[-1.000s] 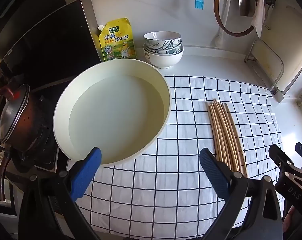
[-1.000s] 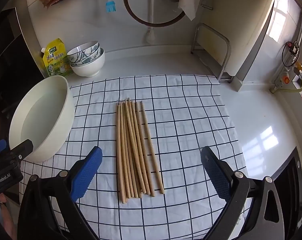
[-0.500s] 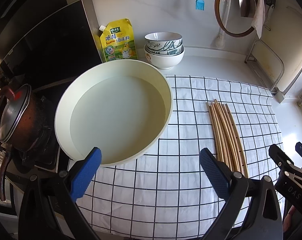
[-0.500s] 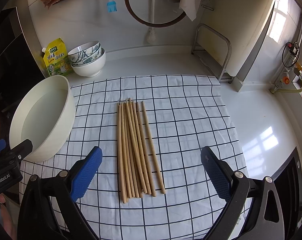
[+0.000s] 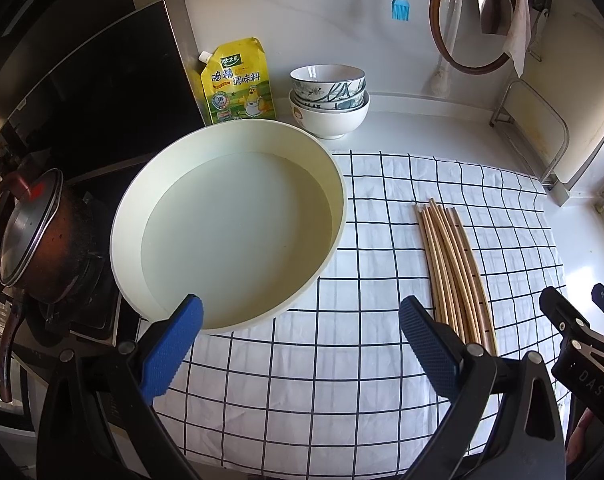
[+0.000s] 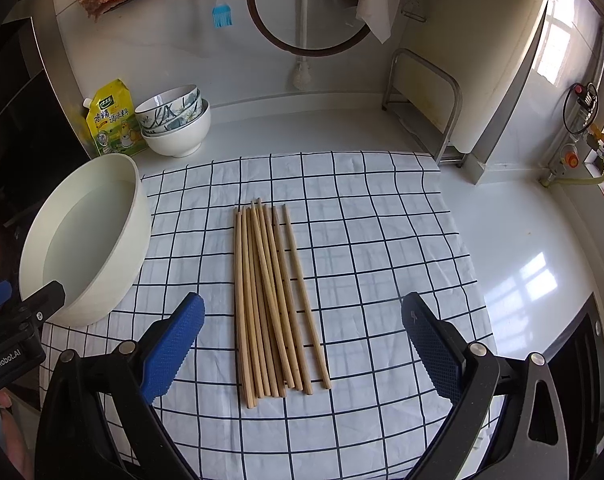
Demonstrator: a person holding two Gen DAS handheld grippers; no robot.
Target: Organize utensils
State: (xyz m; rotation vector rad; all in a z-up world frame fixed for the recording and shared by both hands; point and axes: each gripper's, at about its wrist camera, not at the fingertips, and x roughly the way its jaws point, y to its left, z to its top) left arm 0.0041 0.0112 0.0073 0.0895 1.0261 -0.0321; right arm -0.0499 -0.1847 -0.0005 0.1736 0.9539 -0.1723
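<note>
1. Nine or so chopsticks [image 6: 274,300] bundled on checked cloth [image 6: 381,240], long axis 12-to-6, dead ahead of right claw [image 6: 302,344].
2. Right claw wide open, empty, nearer by judgement.
3. Left claw [image 5: 302,344] wide open, empty; chopsticks [image 5: 453,268] at 2 o'clock, basin [image 5: 333,184] at 11.

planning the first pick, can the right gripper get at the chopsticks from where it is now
Probably yes. The right gripper is open and empty, and the chopsticks lie flat on the checked cloth directly ahead between its fingers, with nothing on top. The white basin sits well off to the left.
</note>
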